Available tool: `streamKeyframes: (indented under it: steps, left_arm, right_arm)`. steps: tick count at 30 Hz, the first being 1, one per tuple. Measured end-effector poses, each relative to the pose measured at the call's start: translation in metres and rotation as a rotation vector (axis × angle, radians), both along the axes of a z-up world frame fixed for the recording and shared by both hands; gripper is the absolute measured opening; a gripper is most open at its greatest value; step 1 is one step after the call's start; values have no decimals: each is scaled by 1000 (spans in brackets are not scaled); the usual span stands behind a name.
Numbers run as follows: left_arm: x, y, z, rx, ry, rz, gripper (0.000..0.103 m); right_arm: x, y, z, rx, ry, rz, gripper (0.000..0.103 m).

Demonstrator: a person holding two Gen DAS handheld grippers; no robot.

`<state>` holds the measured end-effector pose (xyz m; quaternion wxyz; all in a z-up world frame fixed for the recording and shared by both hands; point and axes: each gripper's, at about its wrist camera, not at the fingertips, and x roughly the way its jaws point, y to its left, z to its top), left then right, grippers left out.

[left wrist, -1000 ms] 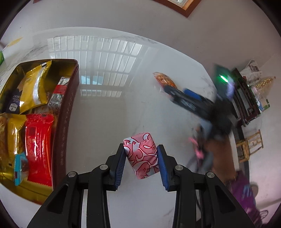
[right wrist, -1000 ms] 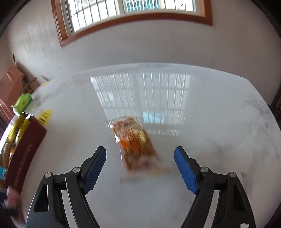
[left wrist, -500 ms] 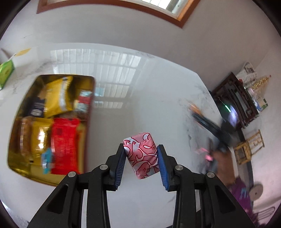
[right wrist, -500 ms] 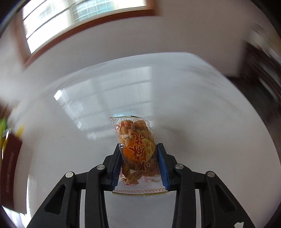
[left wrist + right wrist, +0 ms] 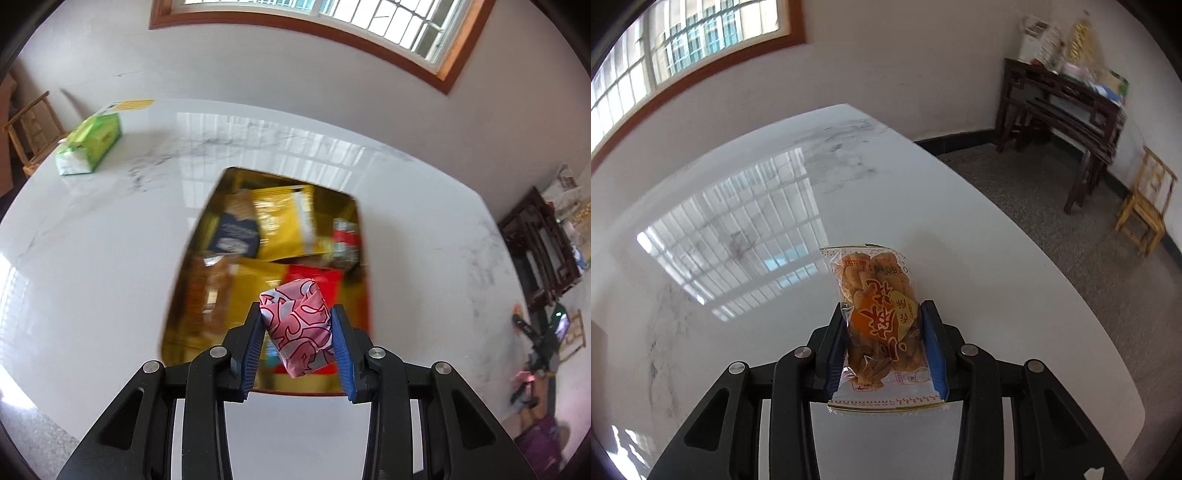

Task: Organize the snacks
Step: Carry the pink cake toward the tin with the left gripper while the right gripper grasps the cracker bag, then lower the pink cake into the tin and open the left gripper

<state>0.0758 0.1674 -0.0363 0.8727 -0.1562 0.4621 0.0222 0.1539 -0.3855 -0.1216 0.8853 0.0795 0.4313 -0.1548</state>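
Observation:
My left gripper is shut on a pink patterned wrapped snack and holds it above the near end of a gold-lined tin box with a dark red outside. The box holds several packets, yellow, red and dark blue. My right gripper is shut on a clear packet of orange fried snacks and holds it above the white marble table, near its right edge. The box is not in the right wrist view.
A green tissue pack lies at the table's far left corner, with a yellow-marked card behind it. Off the table to the right stand a dark wooden side table and a small wooden chair.
My left gripper swung over the tin box with the pink snack. My right gripper closed on the orange snack packet, lifted it and turned toward the table's right edge.

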Motion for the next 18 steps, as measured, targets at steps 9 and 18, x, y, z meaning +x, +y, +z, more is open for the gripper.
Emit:
streamKeyframes:
  steps: [9,18]
  left_arm:
    - [-1,32,-21,2,14,43,37]
    - [17,28,-21,38,-7,-5,37]
  right_arm:
    - [2,-9,-1,-6,4,2,36]
    - [3,-8,-1,-15,8,3,36]
